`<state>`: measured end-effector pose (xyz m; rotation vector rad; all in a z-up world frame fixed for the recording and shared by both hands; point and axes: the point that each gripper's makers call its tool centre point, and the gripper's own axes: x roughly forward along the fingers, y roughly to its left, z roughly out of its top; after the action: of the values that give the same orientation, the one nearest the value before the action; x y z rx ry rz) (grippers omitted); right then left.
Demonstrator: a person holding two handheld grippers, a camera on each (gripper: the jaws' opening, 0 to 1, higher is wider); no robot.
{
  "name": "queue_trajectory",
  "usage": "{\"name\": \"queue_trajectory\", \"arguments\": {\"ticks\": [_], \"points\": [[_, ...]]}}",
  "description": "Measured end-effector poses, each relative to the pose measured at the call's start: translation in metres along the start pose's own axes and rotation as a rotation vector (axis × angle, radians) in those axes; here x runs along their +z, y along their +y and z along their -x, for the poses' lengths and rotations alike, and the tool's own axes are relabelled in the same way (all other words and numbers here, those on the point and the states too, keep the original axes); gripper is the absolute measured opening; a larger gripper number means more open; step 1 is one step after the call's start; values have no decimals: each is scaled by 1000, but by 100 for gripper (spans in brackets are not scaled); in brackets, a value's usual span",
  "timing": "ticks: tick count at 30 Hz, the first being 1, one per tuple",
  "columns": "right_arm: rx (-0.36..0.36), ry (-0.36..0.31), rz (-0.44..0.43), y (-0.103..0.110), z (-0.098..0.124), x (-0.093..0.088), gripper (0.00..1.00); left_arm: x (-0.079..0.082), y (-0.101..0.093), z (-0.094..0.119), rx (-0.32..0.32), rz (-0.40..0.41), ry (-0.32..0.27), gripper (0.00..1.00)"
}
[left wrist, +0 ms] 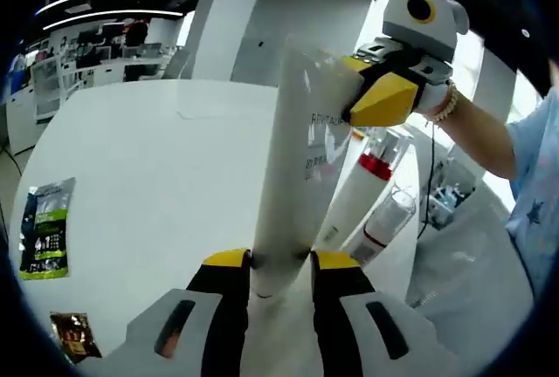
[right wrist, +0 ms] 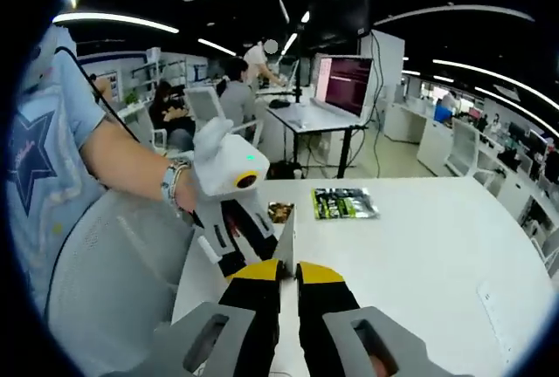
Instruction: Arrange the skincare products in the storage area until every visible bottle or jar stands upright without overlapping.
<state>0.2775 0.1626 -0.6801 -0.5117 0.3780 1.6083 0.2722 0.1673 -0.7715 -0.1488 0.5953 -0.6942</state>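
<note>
Right hand-held gripper (right wrist: 288, 277) at bottom centre, jaws nearly closed on thin edge of white tube (right wrist: 286, 236). Left hand-held gripper (right wrist: 229, 220) left of centre, gripping same tube. Green packet (right wrist: 343, 203) on white bench (right wrist: 437, 246), centre frame.

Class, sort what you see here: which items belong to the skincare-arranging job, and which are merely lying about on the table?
Belongs to the job:
- white tube, gripped by the left gripper and the right gripper
- white bottle with red band
- clear bottle

Just lying about:
- green packet
- small brown packet
- white table
</note>
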Motion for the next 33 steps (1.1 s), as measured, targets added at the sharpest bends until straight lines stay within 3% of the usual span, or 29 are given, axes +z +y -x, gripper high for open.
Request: {"name": "queue_trajectory", "arguments": {"ticks": [7, 11, 17, 20, 24, 28, 33], "points": [[10, 19, 23, 7, -2, 2, 2, 8, -10, 7, -49, -34, -22, 18], [34, 80, 48, 14, -8, -7, 6, 9, -17, 3, -65, -56, -27, 18], [33, 119, 72, 19, -11, -15, 7, 9, -21, 0, -74, -100, -32, 18], [40, 131, 63, 22, -9, -16, 3, 14, -23, 6, -112, -48, -49, 20], [5, 176, 72, 16, -4, -20, 2, 26, -20, 17, -121, -22, -106, 15], [17, 180, 53, 13, 0, -23, 2, 24, -22, 15, -126, -24, -101, 9], [29, 210, 59, 14, 6, -28, 2, 24, -27, 8, -131, -26, -108, 8]]}}
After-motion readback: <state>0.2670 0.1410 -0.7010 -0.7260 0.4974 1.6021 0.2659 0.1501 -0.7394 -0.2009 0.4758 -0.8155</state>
